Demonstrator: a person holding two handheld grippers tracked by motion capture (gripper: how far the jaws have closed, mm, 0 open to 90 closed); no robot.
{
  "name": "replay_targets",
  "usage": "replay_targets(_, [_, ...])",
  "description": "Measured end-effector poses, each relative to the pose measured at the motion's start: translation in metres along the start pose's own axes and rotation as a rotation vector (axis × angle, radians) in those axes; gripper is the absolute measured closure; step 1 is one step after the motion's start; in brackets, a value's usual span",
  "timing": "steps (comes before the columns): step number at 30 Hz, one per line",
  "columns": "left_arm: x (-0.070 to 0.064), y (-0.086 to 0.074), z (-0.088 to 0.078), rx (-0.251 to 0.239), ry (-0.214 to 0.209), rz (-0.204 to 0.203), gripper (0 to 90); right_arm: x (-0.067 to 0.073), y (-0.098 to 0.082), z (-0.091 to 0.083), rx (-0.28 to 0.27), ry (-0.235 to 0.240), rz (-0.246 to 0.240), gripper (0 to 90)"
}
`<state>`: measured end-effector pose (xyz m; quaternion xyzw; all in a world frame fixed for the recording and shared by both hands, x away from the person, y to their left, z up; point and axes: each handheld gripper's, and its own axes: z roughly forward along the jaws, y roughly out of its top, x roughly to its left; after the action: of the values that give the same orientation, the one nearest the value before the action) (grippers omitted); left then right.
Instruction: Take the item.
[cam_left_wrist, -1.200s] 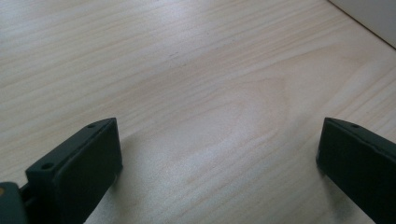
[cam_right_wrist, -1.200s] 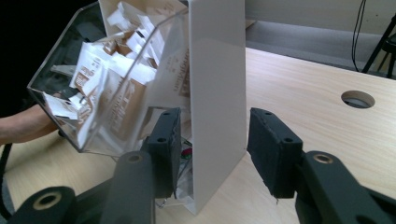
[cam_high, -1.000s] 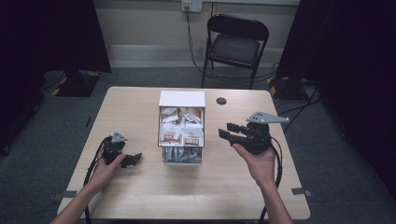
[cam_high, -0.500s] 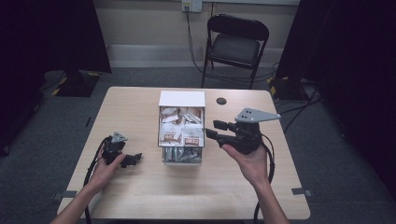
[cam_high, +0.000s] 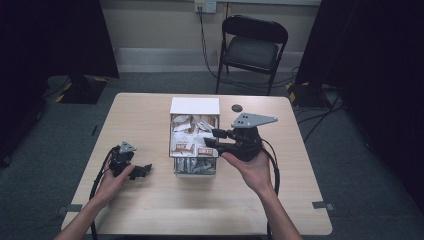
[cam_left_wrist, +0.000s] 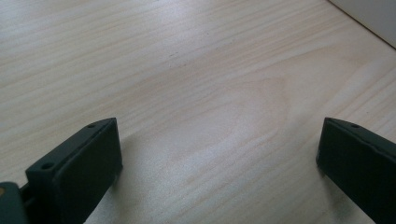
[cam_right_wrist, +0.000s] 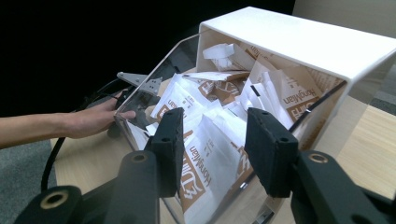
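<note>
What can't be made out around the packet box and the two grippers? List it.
- Box: the white lid hides its rear contents in the high view.
- Packets: the print is cut off by the right gripper jaws in the right gripper view; too small in the high view.
- Left gripper: jaw gap too small in the high view.
- Small dark disc: too small to identify.

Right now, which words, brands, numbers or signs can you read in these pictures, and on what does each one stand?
"HongMian": brown print on the white packets in the clear box, seen in the right gripper view; it appears on several packets.
Smaller print on those packets: too blurred to read.
High view: brown patches on the packets are too small to read.
Left gripper view: bare table, no text.
</note>
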<state>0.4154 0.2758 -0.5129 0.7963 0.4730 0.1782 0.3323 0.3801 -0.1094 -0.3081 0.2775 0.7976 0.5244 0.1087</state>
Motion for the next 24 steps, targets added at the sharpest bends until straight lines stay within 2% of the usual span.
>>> replay_targets(11, [-0.001,-0.001,0.000,-0.004,-0.005,-0.004,0.0,0.001,-0.001,0.016,0.050,0.024,-0.012,60.7])
replay_targets(14, [-0.001,-0.001,0.000,-0.004,-0.005,-0.004,0.0,0.001,-0.002,0.017,0.062,0.029,-0.012,62.1])
replay_targets(20, [-0.001,-0.001,0.000,-0.004,-0.005,-0.004,0.0,0.000,-0.003,0.017,0.082,0.065,-0.004,70.2])
replay_targets(24, [0.000,-0.001,0.000,-0.004,-0.005,-0.003,0.0,0.002,-0.003,0.016,0.094,0.086,-0.011,72.1])
